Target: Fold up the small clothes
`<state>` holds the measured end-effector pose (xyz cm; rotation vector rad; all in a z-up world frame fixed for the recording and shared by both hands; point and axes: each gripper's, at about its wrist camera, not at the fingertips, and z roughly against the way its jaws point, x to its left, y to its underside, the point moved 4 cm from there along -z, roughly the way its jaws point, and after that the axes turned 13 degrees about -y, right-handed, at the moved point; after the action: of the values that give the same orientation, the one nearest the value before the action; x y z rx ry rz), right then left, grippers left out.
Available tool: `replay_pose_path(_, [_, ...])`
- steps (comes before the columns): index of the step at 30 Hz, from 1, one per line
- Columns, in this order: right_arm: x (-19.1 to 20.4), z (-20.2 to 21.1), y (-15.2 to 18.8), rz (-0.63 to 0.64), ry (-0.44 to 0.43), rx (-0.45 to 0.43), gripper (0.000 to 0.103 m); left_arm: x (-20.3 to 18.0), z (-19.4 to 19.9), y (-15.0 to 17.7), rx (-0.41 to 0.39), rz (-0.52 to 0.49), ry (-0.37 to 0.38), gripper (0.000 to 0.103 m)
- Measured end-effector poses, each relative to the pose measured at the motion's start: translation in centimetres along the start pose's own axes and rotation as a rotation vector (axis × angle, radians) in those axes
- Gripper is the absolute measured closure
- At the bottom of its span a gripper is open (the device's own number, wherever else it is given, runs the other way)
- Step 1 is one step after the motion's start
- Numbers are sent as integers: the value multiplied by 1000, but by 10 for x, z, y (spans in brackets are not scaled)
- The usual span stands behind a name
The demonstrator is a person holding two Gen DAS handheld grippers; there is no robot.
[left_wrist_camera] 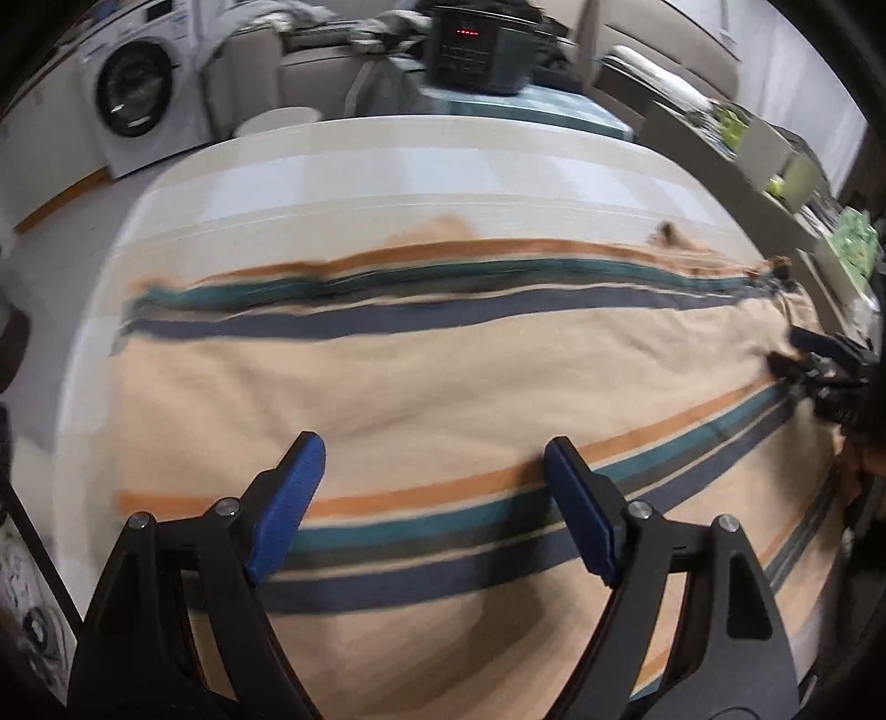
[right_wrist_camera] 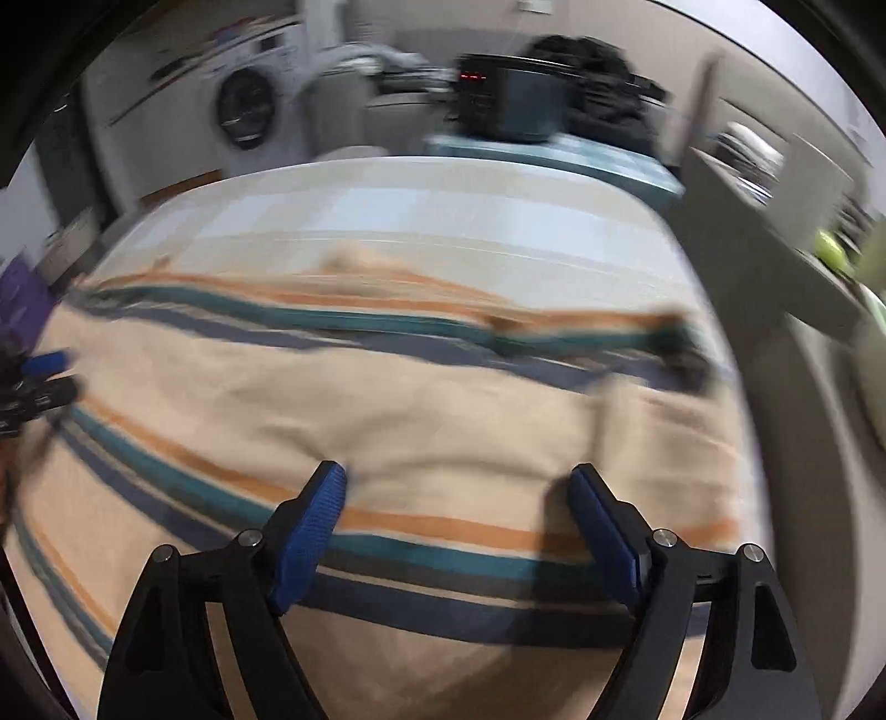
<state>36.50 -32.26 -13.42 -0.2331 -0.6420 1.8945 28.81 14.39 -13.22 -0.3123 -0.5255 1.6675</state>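
A peach garment (left_wrist_camera: 421,382) with orange, teal and navy stripes lies spread flat over the white table (left_wrist_camera: 421,166). My left gripper (left_wrist_camera: 434,459) is open and empty, its blue pads just above the cloth's near half. My right gripper (right_wrist_camera: 459,487) is open and empty too, above the same garment (right_wrist_camera: 387,399). The right gripper shows at the right edge of the left wrist view (left_wrist_camera: 819,360). The left gripper shows at the left edge of the right wrist view (right_wrist_camera: 39,382). The right wrist view is blurred.
A washing machine (left_wrist_camera: 138,94) stands at the back left. A dark appliance with red lights (left_wrist_camera: 476,50) sits on a teal surface behind the table. A shelf with green items (left_wrist_camera: 786,166) runs along the right.
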Motion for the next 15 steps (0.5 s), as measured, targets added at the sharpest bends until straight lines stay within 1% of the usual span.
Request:
replay_pose_path(1, [-11,8,5,-22,33,-14,20,13,3,6,-1,18,-22,24])
replay_pose_path(3, [-21,13,8,-55,50,-20,20,34,12,18,-6,59,-49,24])
replay_pose_path(4, [-17,21,11,-62,47,-32,20,49,21,27,-7,103,-57,24])
replay_pose_path(6, [-2,32,14,-39,34,-55,20,71,36,45,-9,176,-42,24])
replay_pose_path(8, [28,46,20,-11,-30,-91,20,93,57,69,-17,251,-37,24])
replay_pose_path(10, [65,53,30,5,-115,-105,20,112,76,96,-18,314,-39,24])
replay_pose_path(13, [133,50,47,84,-256,-82,20,130,95,132,-13,371,-52,24])
replay_pose_path(15, [183,50,60,165,-318,-66,20,135,104,152,-15,382,-46,24])
